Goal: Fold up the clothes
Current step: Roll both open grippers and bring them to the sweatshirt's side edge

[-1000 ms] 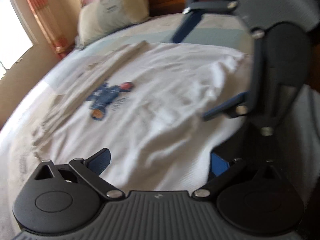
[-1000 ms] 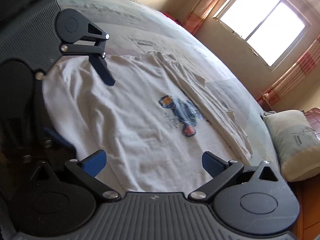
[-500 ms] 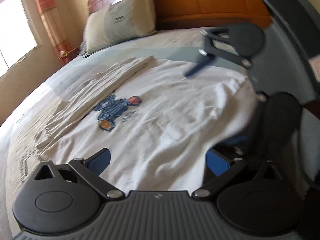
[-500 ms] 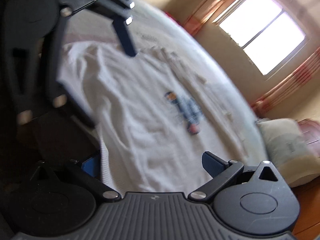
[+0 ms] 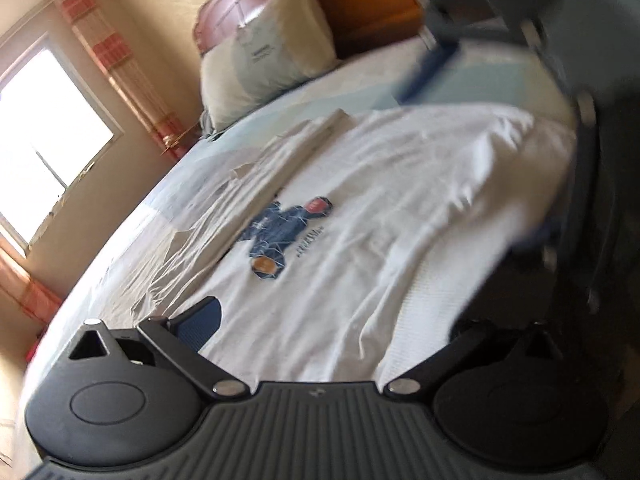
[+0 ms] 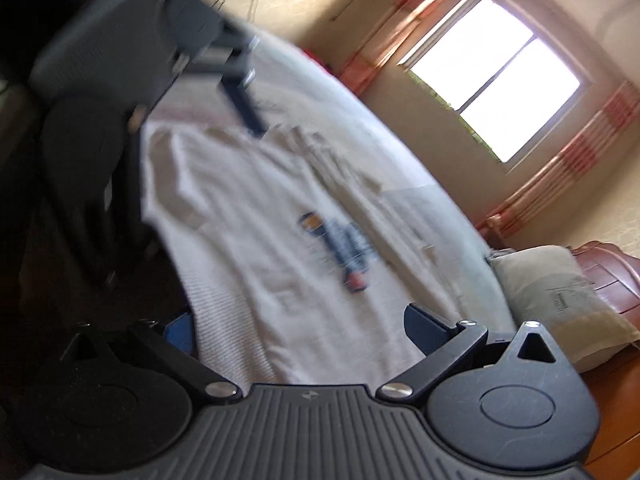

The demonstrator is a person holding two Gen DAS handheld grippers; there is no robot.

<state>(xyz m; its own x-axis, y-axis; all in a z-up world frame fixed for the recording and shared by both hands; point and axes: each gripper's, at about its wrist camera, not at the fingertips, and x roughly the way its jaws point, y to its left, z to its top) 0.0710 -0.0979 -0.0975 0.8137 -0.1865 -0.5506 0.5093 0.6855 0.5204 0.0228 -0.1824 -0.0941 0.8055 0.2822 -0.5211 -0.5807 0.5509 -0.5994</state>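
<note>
Cloth fills the left wrist view: a white T-shirt (image 5: 392, 208) with a blue figure print (image 5: 286, 230) lies spread on the bed (image 5: 132, 240), its far long side turned in as a narrow folded band (image 5: 256, 176) beyond the print. The left claw (image 5: 324, 328) stands spread wide, its blue pads either side of the shirt's near edge, with cloth lying between them but not pinched. Beyond the shirt, toward the pillow (image 5: 268, 48), the right claw (image 5: 492, 36) shows as a blur.

Right wrist view: the same shirt (image 6: 248, 216) runs away from the lens, the print (image 6: 340, 244) near its middle and the turned-in band (image 6: 344, 168) on the window (image 6: 496, 88) side of it. The right claw (image 6: 296, 330) is likewise released, pads apart over the shirt's edge; the left claw (image 6: 224, 60) hangs blurred past the far end.

One side looks folded, the near side flat. My judgement: the step in hand is taking hold of the near edge, which calls for both claws to close on it before carrying it over toward the print.
</note>
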